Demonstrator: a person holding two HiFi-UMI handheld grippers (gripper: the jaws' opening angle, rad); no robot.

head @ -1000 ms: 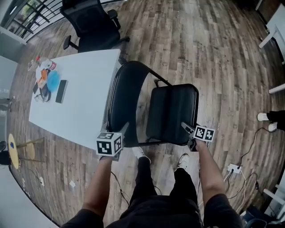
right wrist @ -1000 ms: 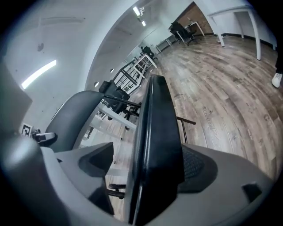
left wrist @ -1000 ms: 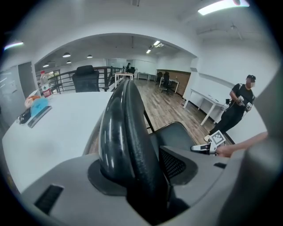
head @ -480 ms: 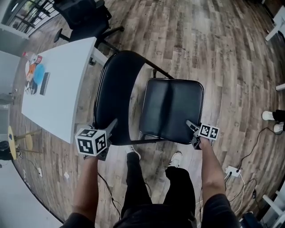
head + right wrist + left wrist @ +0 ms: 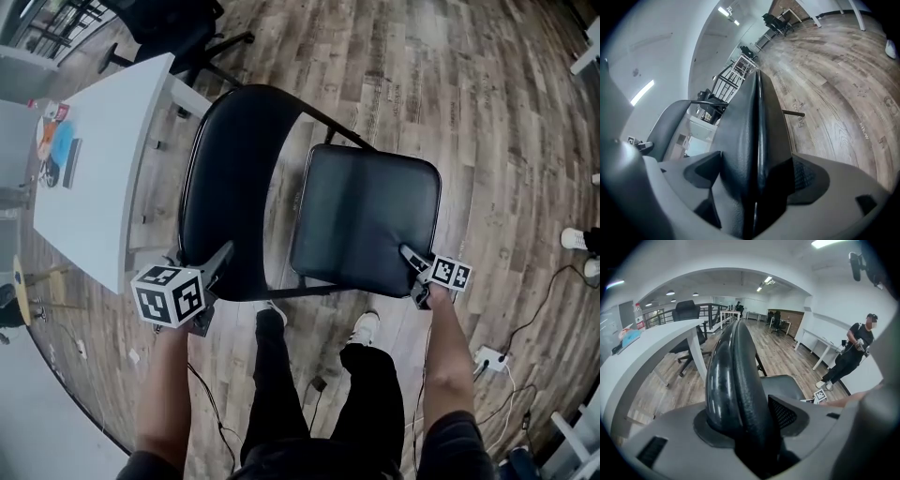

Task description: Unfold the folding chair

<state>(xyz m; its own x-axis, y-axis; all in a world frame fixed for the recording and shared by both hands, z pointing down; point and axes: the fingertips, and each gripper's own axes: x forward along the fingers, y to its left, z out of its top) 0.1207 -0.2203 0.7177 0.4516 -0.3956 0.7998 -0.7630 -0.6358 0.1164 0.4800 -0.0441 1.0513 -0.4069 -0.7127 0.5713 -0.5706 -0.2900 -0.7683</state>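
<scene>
At the bottom of the head view the person's legs (image 5: 319, 394) stand on the wooden floor (image 5: 469, 94). Just above them, the left tool (image 5: 217, 258) is clamped on the near edge of the backrest (image 5: 234, 178) of the folding chair (image 5: 361, 225). The right tool (image 5: 410, 255) grips the near corner of the seat (image 5: 394, 192). At mid-frame the seat lies swung away from the backrest. A white table (image 5: 103, 178) stands at upper left.

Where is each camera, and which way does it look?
Head view: on the person's head, looking steeply down at the folding chair; arms, legs, left gripper, right gripper show.
Left gripper view: on that gripper, along jaws shut on the backrest; right gripper peeks in.
Right gripper view: on that gripper, along jaws shut on the seat.
Shared: head and left gripper views show the white table.
</scene>
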